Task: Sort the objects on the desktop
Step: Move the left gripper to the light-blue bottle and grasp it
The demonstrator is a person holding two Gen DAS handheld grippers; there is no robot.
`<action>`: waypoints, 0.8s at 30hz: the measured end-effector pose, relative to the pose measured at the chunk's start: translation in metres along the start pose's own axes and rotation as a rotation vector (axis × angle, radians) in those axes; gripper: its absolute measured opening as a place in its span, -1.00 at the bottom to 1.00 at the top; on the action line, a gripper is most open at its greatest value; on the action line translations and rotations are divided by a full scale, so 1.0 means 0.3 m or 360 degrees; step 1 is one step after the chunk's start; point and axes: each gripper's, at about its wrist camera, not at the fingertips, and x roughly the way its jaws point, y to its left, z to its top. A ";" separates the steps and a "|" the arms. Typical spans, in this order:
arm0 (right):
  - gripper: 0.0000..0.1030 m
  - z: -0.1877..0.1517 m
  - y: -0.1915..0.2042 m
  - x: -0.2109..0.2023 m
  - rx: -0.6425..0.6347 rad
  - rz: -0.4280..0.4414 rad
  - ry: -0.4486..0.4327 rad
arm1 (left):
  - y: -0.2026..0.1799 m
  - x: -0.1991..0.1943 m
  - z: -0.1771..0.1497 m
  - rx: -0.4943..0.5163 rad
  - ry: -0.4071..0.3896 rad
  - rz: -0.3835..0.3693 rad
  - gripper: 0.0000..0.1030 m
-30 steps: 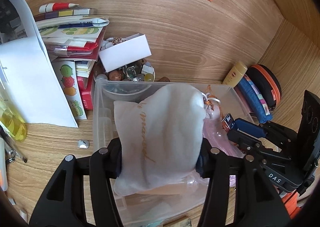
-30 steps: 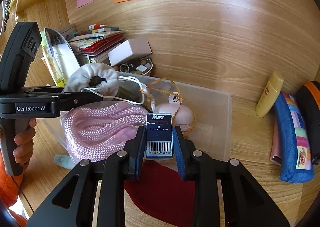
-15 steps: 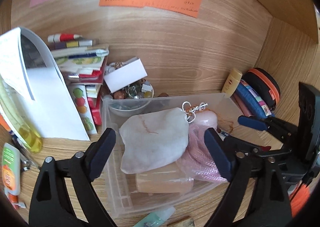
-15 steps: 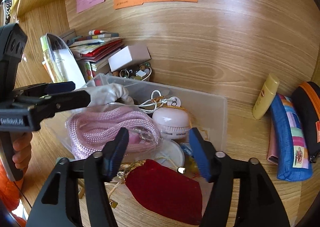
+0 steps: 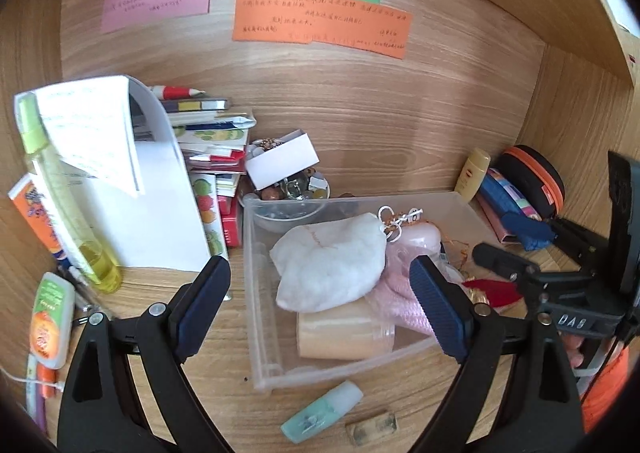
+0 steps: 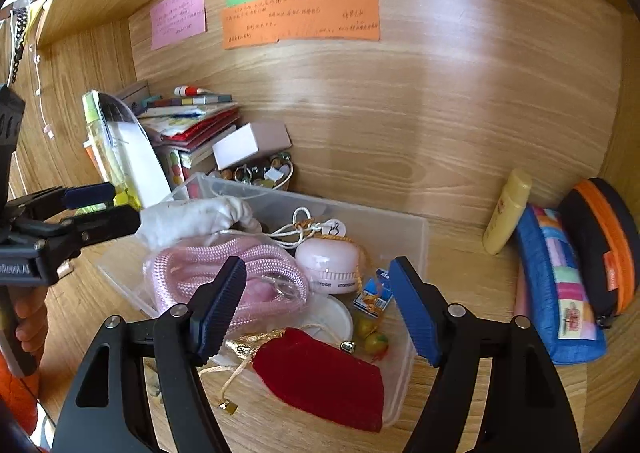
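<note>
The left gripper (image 5: 320, 301) is standing wide over the white pouch (image 5: 328, 263) in the clear box (image 5: 256, 293). The right gripper (image 6: 316, 305) is opening, empty, above the blue packet (image 6: 372, 295) lying between its jaws.

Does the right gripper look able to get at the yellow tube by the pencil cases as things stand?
Probably yes. The right gripper is opening, nothing between its fingers, and the yellow tube lies beyond the clear bin with bare wood around it.
</note>
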 end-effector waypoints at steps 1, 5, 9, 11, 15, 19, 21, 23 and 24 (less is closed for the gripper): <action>0.37 0.000 0.006 -0.012 0.0001 -0.0006 -0.0006 | -0.004 -0.014 -0.006 0.0014 -0.0001 0.0009 0.79; 0.39 -0.017 0.041 -0.062 -0.0003 0.0010 -0.0014 | -0.002 -0.057 -0.032 0.0028 0.0008 -0.0022 0.88; 0.48 -0.048 0.084 -0.098 -0.0025 0.0032 -0.0001 | 0.003 -0.093 -0.069 0.0061 0.0021 -0.0012 0.88; 0.49 -0.063 0.106 -0.106 -0.0042 0.0039 0.0012 | 0.009 -0.107 -0.089 0.0083 0.0033 0.0003 0.88; 0.50 -0.090 0.157 -0.111 -0.0081 0.0063 0.0050 | 0.031 -0.122 -0.130 0.0101 0.0080 0.0005 0.88; 0.50 -0.121 0.209 -0.098 -0.0116 0.0095 0.0103 | 0.060 -0.130 -0.170 0.0100 0.0129 0.0017 0.88; 0.50 -0.139 0.235 -0.086 -0.0133 0.0117 0.0141 | 0.073 -0.131 -0.187 0.0099 0.0149 0.0022 0.88; 0.50 -0.158 0.259 -0.072 -0.0145 0.0143 0.0183 | 0.088 -0.125 -0.207 0.0096 0.0174 0.0049 0.88; 0.50 -0.165 0.265 -0.068 -0.0144 0.0159 0.0200 | 0.095 -0.122 -0.215 0.0092 0.0187 0.0053 0.88</action>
